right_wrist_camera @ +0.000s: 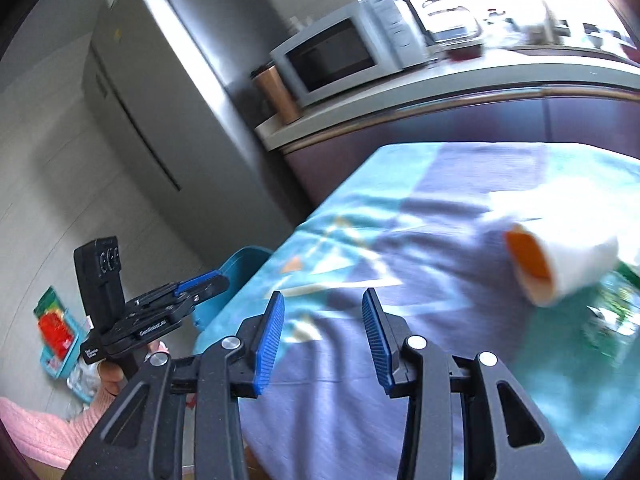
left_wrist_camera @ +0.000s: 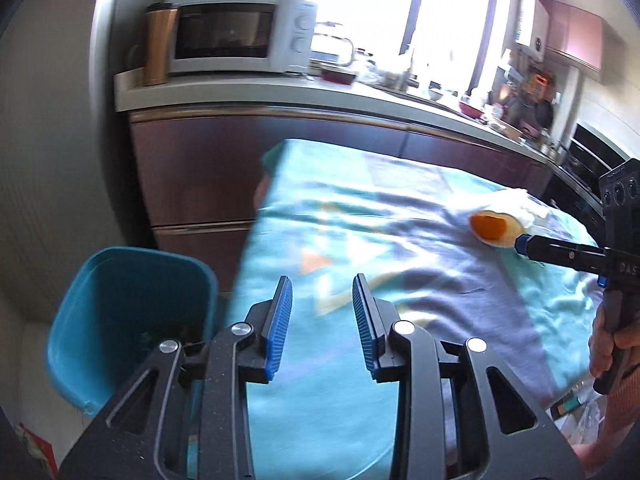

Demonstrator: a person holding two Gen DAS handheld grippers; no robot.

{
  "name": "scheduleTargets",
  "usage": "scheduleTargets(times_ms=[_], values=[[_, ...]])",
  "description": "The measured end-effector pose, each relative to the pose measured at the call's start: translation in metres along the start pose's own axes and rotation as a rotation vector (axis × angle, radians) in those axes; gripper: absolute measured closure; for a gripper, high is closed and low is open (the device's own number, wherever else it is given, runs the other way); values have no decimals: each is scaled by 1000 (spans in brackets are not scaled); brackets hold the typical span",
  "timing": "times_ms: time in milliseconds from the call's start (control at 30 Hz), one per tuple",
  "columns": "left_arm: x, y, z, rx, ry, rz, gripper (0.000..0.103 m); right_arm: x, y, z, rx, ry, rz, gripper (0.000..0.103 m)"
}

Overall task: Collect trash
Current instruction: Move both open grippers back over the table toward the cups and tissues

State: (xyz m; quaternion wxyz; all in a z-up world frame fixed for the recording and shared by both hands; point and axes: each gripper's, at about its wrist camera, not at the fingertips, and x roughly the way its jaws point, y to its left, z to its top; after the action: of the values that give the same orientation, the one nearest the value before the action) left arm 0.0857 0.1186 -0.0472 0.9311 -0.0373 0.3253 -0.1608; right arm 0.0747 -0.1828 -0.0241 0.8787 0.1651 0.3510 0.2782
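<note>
Both grippers have their blue-padded fingers spread apart with nothing between them. From the left wrist view, the left gripper (left_wrist_camera: 322,320) hovers over the near left part of the table (left_wrist_camera: 400,216), which is covered by a teal and grey-purple cloth with triangle shapes. Just left of that table edge, lower down, stands a blue bin (left_wrist_camera: 120,312) with some dark bits at its bottom.

Farther right on the cloth lies a paper cup (left_wrist_camera: 494,229) on its side, its orange inside facing the camera. Crumpled white paper (left_wrist_camera: 520,202) lies just behind it. The right gripper (left_wrist_camera: 524,244) reaches in from the right edge of that view, its tip right at the cup; whether it touches cannot be told.

In the right wrist view, the right gripper (right_wrist_camera: 323,328) is over the cloth with the cup (right_wrist_camera: 560,268) to the right of its fingers, apart from them and blurred. A green and white wrapper-like thing (right_wrist_camera: 612,308) lies beside the cup, too blurred to identify. The left gripper (right_wrist_camera: 200,280) shows at left, above the bin (right_wrist_camera: 244,264).

Behind the table runs a counter (left_wrist_camera: 256,92) with a microwave (left_wrist_camera: 236,34) and a copper-coloured tumbler (left_wrist_camera: 158,46) beside it. A grey fridge (right_wrist_camera: 160,92) stands left of the counter.
</note>
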Motion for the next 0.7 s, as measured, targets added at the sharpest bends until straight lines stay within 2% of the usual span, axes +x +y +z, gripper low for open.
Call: scheduleTargets(times_ms=[200, 400, 533, 700], values=[[26, -60, 9, 74, 18, -89, 72, -43, -51, -4, 84, -81, -132, 64], [54, -113, 25, 139, 27, -164, 72, -68, -96, 3, 132, -145, -266, 64], [74, -143, 37, 172, 36, -199, 72, -79, -124, 8, 152, -160, -332, 53], [98, -169, 53, 193, 54, -239, 72, -85, -159, 13, 206, -166, -373, 53]])
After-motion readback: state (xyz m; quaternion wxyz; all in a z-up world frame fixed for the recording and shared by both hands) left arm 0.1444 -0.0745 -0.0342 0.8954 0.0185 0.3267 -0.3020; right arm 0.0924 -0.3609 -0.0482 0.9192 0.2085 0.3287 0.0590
